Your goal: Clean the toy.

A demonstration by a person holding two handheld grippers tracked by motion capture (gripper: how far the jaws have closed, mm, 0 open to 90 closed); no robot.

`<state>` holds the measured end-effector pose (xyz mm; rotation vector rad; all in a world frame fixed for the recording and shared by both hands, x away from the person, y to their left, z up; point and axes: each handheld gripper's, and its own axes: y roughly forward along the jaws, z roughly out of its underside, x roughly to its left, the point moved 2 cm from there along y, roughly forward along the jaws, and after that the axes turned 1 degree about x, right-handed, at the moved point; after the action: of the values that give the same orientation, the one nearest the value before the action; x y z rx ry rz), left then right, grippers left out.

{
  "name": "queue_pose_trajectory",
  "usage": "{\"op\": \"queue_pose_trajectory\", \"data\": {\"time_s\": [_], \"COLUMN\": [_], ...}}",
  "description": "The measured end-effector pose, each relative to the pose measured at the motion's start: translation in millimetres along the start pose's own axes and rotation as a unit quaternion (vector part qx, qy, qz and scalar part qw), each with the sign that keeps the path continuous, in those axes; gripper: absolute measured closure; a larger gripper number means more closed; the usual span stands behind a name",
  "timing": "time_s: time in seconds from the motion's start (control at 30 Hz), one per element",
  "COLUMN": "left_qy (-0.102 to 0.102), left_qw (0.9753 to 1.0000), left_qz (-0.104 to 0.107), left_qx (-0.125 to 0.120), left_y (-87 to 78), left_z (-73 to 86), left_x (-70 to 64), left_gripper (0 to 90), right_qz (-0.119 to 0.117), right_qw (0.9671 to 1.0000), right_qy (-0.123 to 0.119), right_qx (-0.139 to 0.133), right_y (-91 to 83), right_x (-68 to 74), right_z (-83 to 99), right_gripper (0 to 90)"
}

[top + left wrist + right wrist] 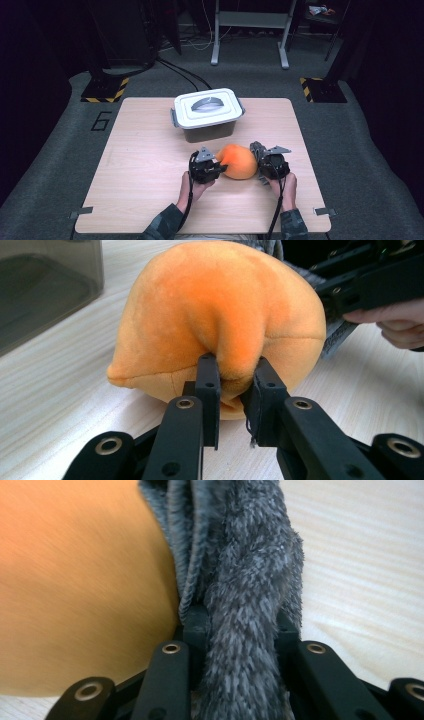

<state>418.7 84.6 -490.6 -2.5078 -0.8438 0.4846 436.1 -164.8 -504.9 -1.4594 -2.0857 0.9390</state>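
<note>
Dark grey carpet surrounds your pale wooden table (150,190), with black stands and hazard-striped feet behind it and a "6" marked on the floor to the left. At the far middle of the table sits a dark storage box (208,131) closed by a white lid (207,107) with a grey handle and grey side clips.

Nearer you, at about the middle of the table, lies the orange plush toy (239,161), round and soft, resting on the wood. You hold it between both tools.

Your left tool (216,165) meets the toy on its left side. In the left gripper view its jaws are clenched on a fold of the orange fabric (235,357), which bulges out between the two black pads; the toy's underside touches the table just beyond them, and a corner of the box shows at the upper left.

Your right tool (258,156) is at the toy's right side. In the right gripper view its jaws are closed on a strip of grey fuzzy fabric (245,630), which runs up between them and lies against the orange body to the left. In the left gripper view that grey piece (336,332) peeks out from behind the toy, beside your right hand (400,327).
</note>
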Motion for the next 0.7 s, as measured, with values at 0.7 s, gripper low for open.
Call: {"op": "queue_pose_trajectory", "data": {"time_s": [0.7], "left_qy": [-0.014], "left_qw": [0.9999], "left_qz": [-0.003], "left_qx": [-0.006], "left_y": [-5.3], "left_z": [2.0], "left_x": [3.3], "left_gripper": [75.7], "right_qz": [-0.04], "right_qw": [0.9927], "right_qy": [-0.064], "right_qx": [-0.094], "right_y": [-61.3], "right_x": [38.5], "right_z": [-39.0], "right_gripper": [68.1]}}
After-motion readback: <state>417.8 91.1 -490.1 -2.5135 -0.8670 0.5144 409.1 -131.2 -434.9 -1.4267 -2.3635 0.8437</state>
